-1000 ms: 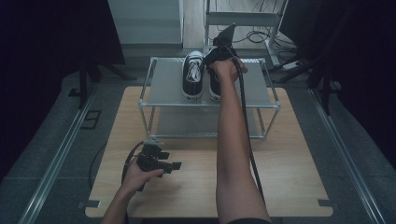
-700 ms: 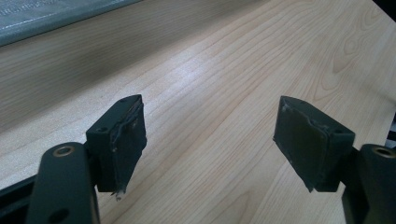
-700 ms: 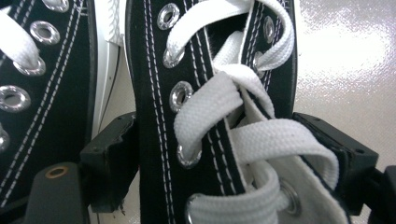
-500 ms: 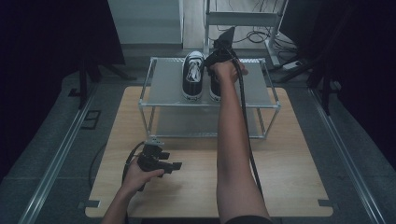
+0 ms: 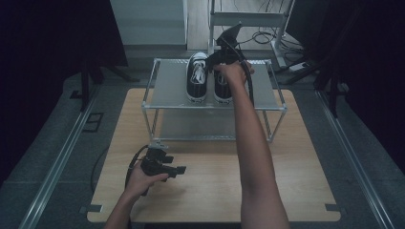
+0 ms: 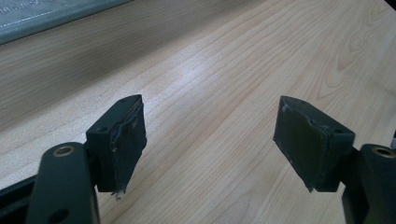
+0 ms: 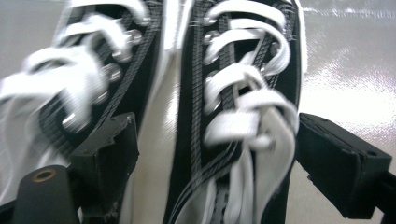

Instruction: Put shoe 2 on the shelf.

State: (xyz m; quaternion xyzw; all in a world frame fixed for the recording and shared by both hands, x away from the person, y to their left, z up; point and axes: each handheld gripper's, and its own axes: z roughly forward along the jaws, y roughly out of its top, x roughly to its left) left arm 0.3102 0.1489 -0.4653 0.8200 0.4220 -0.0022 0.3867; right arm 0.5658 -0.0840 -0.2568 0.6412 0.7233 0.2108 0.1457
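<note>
Your right tool (image 5: 220,53) is up at the far end of the surface, over the top shelf of the wire rack (image 5: 167,90), with your right arm stretched out across the wooden surface (image 5: 200,191). Two black sneakers with white laces stand side by side on that top shelf, toes toward you. The left sneaker (image 5: 197,76) stands clear of your hand; the right sneaker (image 5: 220,88) lies partly under your right hand (image 5: 234,71).

In the right gripper view the right sneaker (image 7: 233,116) sits between the two black jaws, its laced tongue running up the middle of the gap. The jaws have just been opening and now stand wide. A strip of grey shelf shows between the far jaw and the shoe's side, and the near jaw sits at the gap between the two shoes, so the pads do not press on the shoe. The left sneaker (image 7: 70,93) is blurred just beside it.

Your left tool (image 5: 165,164) rests low over the near left part of the surface, held in your left hand (image 5: 138,181), well apart from the rack. In the left gripper view its jaws (image 6: 210,140) stand apart with bare wood between them; it holds nothing.
</note>
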